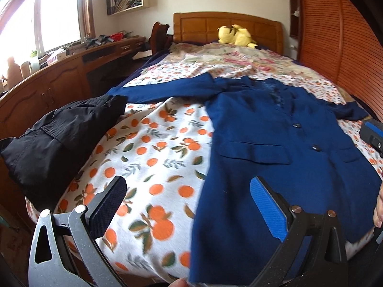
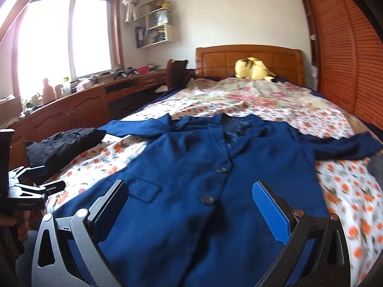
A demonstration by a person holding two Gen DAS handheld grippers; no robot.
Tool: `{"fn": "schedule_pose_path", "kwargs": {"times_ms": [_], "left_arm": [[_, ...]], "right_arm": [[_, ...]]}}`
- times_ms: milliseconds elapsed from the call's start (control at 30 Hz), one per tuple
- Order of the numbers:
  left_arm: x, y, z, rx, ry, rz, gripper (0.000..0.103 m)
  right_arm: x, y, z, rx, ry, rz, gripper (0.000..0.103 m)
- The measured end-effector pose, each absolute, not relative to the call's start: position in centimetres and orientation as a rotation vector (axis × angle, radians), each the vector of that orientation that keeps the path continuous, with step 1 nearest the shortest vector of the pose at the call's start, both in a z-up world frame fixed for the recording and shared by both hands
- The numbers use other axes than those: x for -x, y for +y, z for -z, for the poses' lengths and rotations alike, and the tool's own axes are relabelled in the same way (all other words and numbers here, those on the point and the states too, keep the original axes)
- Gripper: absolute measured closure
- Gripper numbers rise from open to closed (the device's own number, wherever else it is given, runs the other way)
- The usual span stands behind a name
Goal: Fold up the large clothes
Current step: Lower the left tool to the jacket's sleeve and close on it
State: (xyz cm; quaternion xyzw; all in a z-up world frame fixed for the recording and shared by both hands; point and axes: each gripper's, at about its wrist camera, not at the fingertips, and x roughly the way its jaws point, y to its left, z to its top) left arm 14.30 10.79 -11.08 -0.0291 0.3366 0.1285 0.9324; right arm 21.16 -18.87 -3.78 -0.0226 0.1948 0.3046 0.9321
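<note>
My left claw (image 1: 189, 205) hung wide apart over the near edge of the bed (image 1: 153, 148), one pad above the orange-print sheet, the other above the hem of the blue blazer (image 1: 275, 157), gripping nothing. My right claw (image 2: 191, 210) was just as wide apart, both pads above the lower front of the blazer (image 2: 191, 162), empty too.

The blazer lay face up and buttoned on the bed, collar toward the wooden headboard (image 2: 249, 57), hem toward me. One sleeve stretched out flat toward the window side, and the other ran off toward the slatted wardrobe doors (image 2: 347, 59). Two dark buttons (image 2: 207, 199) showed down the front, with a pocket flap to each side in the left view.

A crumpled black garment (image 1: 64, 134) sat at the bed's left edge, near the tip of the outstretched sleeve; whether the two touched I couldn't quite tell from here. Farther up, a floral cover (image 2: 239, 95) lay rumpled across the sheet, and a yellow plush toy (image 2: 253, 70) rested against the headboard.

From the right wrist I could see my left claw low at the bed's left edge, clear of the blazer. The wooden bench (image 2: 79, 105) under the window carried bottles and clutter.
</note>
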Motion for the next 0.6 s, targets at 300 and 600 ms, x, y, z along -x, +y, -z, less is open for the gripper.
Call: {"fn": "schedule_pose_path", "kwargs": {"times_ms": [300, 600], "left_arm": [[-20.5, 15.9, 12.9, 0.026, 0.786, -0.284, 0.000], [-28.9, 21.8, 14.8, 0.096, 0.877, -0.269, 0.000]], "right_arm": [[-27.0, -15.5, 6.7, 0.093, 0.438, -0.640, 0.000], [-28.7, -15.5, 9.3, 0.099, 0.537, -0.667, 0.000]]}}
